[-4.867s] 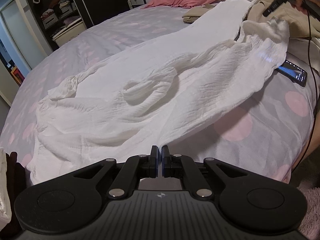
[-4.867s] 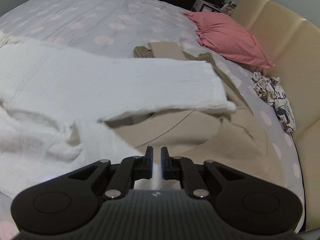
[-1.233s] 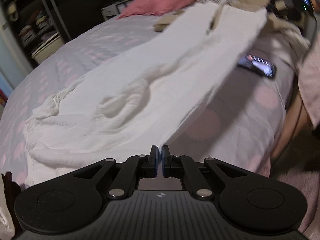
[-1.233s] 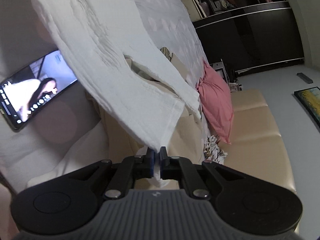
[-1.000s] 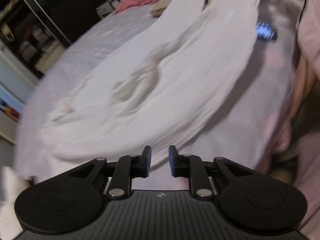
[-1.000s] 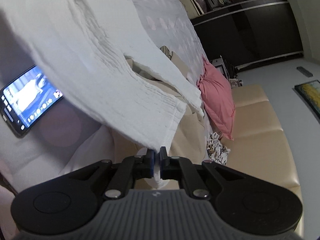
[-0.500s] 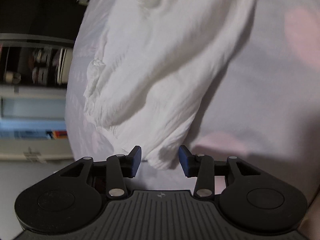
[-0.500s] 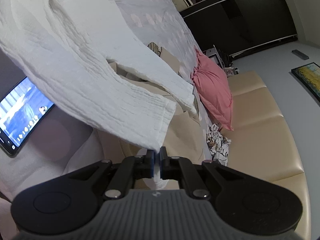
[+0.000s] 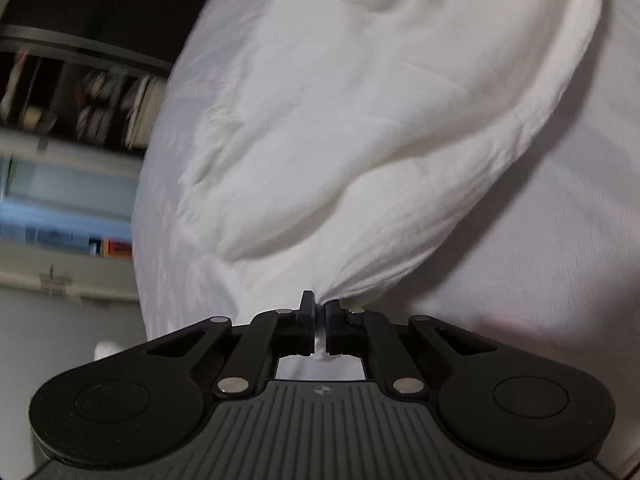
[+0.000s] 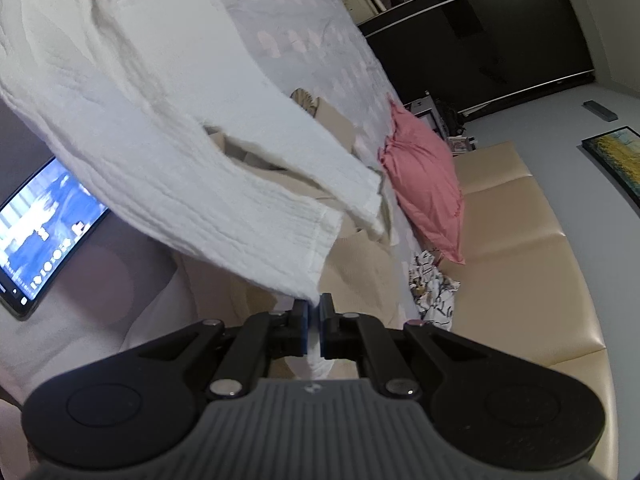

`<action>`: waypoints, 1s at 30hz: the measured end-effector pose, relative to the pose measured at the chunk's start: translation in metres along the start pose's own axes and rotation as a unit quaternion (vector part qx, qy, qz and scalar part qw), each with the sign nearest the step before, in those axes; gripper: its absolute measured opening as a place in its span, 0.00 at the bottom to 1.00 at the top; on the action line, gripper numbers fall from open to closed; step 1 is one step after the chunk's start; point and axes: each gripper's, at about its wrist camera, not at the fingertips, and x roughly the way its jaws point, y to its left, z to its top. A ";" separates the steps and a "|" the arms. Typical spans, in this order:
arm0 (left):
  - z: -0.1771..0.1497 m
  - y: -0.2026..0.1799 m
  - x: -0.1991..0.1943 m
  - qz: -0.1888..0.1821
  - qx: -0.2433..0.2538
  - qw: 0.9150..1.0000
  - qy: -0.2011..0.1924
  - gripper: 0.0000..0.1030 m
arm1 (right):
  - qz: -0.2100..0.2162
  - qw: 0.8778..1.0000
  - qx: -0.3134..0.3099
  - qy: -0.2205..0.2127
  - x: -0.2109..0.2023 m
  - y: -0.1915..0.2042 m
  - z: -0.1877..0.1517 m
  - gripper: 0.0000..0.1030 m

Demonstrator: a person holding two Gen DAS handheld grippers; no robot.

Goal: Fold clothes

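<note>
Both ends pinched

While the left hand-held gripper point(image 9: 319, 312) pinched a bunched corner of the white crinkled garment point(image 9: 360, 128), the right hand-held gripper point(image 10: 314, 312) clamped its hemmed far end point(image 10: 256, 236). Between them the cloth hung above the spotted bed point(image 10: 320, 52), beside a lit phone point(image 10: 36, 248) and pink pillow point(image 10: 424, 184)

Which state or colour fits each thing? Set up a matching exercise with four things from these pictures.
Things:
1. white garment
2. pillow
3. phone
4. left gripper

States:
a. pink
b. screen lit
c. shut on cloth
d. pinched at two ends

Pairs: 1-d, 2-a, 3-b, 4-c
</note>
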 end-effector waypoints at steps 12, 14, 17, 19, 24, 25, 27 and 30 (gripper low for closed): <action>-0.026 0.062 -0.102 0.066 -0.098 0.993 -0.004 0.02 | -0.027 0.999 0.025 -0.024 -0.036 -0.022 -0.003 0.05; -0.026 0.058 -0.106 0.066 -0.088 0.994 -0.002 0.02 | -0.025 0.999 0.033 -0.023 -0.042 -0.021 -0.007 0.05; -0.025 0.053 -0.103 0.063 -0.072 0.995 0.002 0.02 | -0.020 0.999 0.045 -0.023 -0.048 -0.020 -0.013 0.05; -0.024 0.052 -0.094 0.064 -0.070 0.996 0.004 0.02 | -0.018 0.998 0.048 -0.023 -0.050 -0.019 -0.014 0.05; -0.014 0.064 -0.080 0.069 -0.076 0.995 0.006 0.02 | -0.019 0.998 0.052 -0.022 -0.043 -0.027 -0.003 0.05; -0.012 0.067 -0.079 0.070 -0.079 0.994 0.006 0.02 | -0.021 0.998 0.053 -0.022 -0.041 -0.030 0.001 0.05; -0.007 0.078 -0.074 0.074 -0.087 0.993 0.007 0.02 | -0.022 0.998 0.058 -0.022 -0.034 -0.038 0.009 0.05; 0.003 0.099 -0.064 0.081 -0.104 0.991 0.005 0.02 | -0.024 0.997 0.065 -0.018 -0.019 -0.052 0.025 0.05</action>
